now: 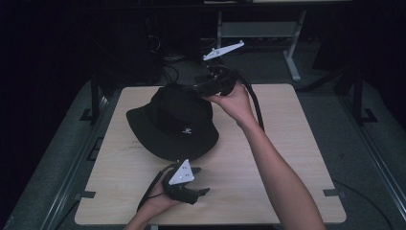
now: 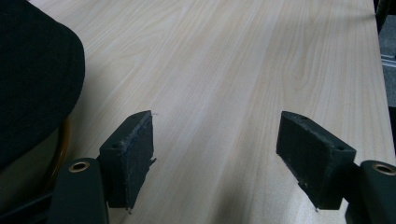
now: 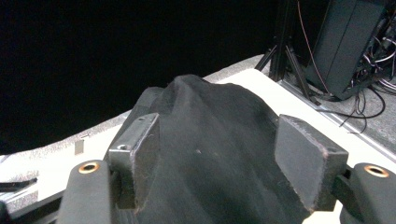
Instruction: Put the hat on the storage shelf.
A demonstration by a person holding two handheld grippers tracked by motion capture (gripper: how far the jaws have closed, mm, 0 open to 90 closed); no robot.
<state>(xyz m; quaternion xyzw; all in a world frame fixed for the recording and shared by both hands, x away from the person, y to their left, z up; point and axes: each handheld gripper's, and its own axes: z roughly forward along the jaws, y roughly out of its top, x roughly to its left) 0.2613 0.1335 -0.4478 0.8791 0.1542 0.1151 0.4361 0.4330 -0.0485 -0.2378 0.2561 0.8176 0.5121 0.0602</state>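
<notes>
A black bucket hat (image 1: 172, 122) with a small white logo lies on the pale wooden table (image 1: 268, 163), left of its middle. My right gripper (image 1: 197, 88) reaches the hat's far side from the right. In the right gripper view its jaws (image 3: 217, 149) stand open astride the raised crown (image 3: 210, 126); the fabric brushes the left pad (image 3: 144, 154) and is not pinched. Near the front edge my left gripper (image 1: 200, 180) rests low in the hand, pointing right. Its jaws (image 2: 215, 149) are open over bare wood, with the hat's brim (image 2: 32, 79) off to their left.
The table's right half (image 2: 280, 56) is bare wood. Beyond the far edge stand a white desk frame (image 1: 292, 52) and tangled cables (image 1: 167, 62). A black box with wires (image 3: 345, 46) and a stand's legs (image 3: 285, 56) sit past the table's corner.
</notes>
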